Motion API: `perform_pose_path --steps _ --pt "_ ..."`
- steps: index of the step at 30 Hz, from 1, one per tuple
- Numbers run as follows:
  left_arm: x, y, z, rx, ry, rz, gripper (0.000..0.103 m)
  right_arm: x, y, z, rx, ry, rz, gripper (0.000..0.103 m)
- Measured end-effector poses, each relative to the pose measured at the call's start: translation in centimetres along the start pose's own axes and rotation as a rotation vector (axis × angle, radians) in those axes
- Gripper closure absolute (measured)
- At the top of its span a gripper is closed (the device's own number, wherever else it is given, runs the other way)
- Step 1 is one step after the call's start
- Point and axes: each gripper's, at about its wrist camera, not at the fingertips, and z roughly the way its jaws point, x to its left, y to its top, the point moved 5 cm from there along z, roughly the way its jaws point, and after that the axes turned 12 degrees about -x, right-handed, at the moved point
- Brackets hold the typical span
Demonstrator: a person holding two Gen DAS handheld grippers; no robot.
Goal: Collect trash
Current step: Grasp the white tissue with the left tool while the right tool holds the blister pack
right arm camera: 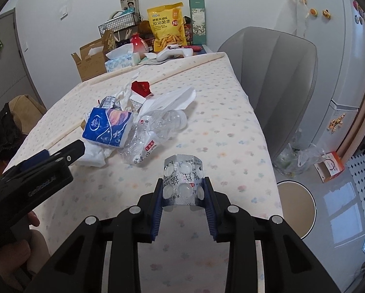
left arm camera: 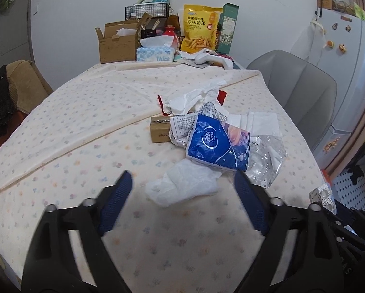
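Right wrist view, floral tablecloth (right arm camera: pixel 219 127), grey chair (right arm camera: pixel 275 73), right tool (right arm camera: pixel 183 195) clamped on perhaps blister pack (right arm camera: pixel 182 178).

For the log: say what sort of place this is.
Probably a home dining corner or small kitchen: a table under a flowered cloth, a fridge with magnets, a grey chair, and snacks by the wall.

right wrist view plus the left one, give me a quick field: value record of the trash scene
surface: table with floral cloth
right gripper: jaws shut on blister pack, lifted clear of the cloth
left gripper: jaws open, crumpled tissue ahead between them, not pressed
trash pile: blue tissue pack, crushed clear bottle, red wrapper, small cardboard box
floor: round bin right of the table
chair: grey, at the right side
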Motion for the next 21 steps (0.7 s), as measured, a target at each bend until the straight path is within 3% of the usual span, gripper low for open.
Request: perform_pose_path --steps 1,3,5,21 --pt "0.0 -0.2 0.4 0.021 0.000 -0.004 0.044 -0.1 0.0 0.1 0.002 0.002 0.001 0.072" --pt "0.4 -0.8 0.9 0.054 -0.006 -0.024 0.082 -0.1 -0.1 0.1 0.007 0.005 0.000 0.072" --pt "0.7 -1.2 1.1 0.077 -0.010 -0.045 0.097 0.1 -0.1 0.0 0.007 0.010 -0.005 0.072" --pt "1.2 -0.4 -5.8 -0.069 0.038 -0.051 0.099 1.1 0.6 -4.2 -0.083 0.023 -0.030 0.072"
